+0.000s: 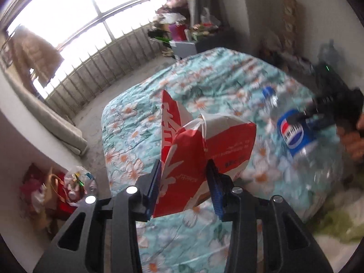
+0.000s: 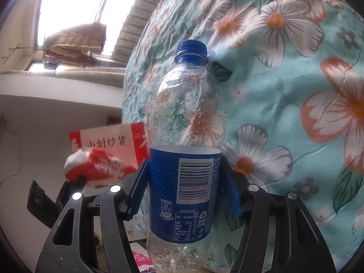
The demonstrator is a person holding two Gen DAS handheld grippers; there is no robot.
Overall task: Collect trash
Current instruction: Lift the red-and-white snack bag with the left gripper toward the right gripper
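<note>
red and white paper bag (image 1: 195,145), crumpled, printed with chinese characters, clamped between the two blue pads of the left gripper (image 1: 185,170). the bag sticks up and forward from the jaws, its white cord handle (image 1: 203,125) lying over the folded top edge. it is lifted clear of the bed, with the quilt showing beneath it. in the right wrist view the same bag (image 2: 107,152) shows to the left of the bottle, with the dark body of the left gripper under it.

clear plastic pepsi bottle (image 2: 184,136), blue cap (image 2: 192,47) on, water droplets on the inside of the wall, looks empty. the right gripper (image 2: 184,182) is closed on it at the blue label (image 2: 182,195), one blue pad on each side, barcode facing the camera. bottle held roughly upright along the fingers. from the left wrist view the bottle (image 1: 293,132) is to the right of the bag, well apart from it, blurred, with a hand (image 1: 351,136) behind the black gripper body.

under both: turquoise quilt (image 1: 227,86) with white and orange flowers, covering a bed. beyond it, a concrete floor, a railing and a big bright window (image 1: 75,18). a tan padded coat (image 1: 34,52) hangs at the window. clutter of bags (image 1: 68,184) on the floor at the lower left of the left wrist view; more piled things at the far corner.
</note>
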